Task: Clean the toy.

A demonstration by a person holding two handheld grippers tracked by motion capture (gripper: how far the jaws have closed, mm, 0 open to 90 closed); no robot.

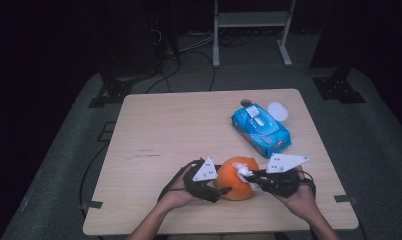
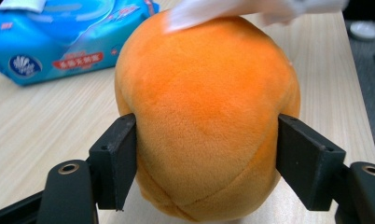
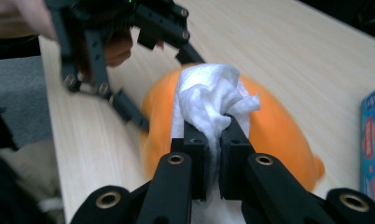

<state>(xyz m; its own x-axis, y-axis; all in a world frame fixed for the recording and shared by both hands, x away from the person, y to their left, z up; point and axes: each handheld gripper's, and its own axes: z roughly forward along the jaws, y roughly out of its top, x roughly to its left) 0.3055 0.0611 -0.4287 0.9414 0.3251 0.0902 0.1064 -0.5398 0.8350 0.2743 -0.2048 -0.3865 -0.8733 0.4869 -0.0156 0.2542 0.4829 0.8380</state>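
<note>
We work near the front edge of the wooden table (image 1: 154, 130), wiping an orange plush toy (image 1: 236, 177) with a white wet wipe (image 1: 244, 170). Judging by how things lie, the wiping is under way: the wipe is already out of the pack and pressed to the toy's upper side, and what is left seems to be covering the rest of the plush surface and putting the wipe aside.

On the left, our left gripper (image 1: 220, 191) comes in low from the toy's left side, hand (image 1: 176, 196) resting near the table, grey plate facing up. In the left gripper view its two black jaws clamp the toy's flanks, one on each side, so the toy (image 2: 206, 112) is held steady on the tabletop.

In the middle, the toy sits between both tools, touching each.

On the right, our right gripper (image 1: 249, 175) reaches leftward across the toy's top, its hand (image 1: 301, 197) behind it. In the right gripper view its jaws are clenched tight on the bunched wipe (image 3: 209, 100), which lies against the orange plush (image 3: 274, 135).

Farther back and to the right lie a blue pack of wet wipes (image 1: 261, 128) and a small white lid (image 1: 278, 110), well apart from the work.
</note>
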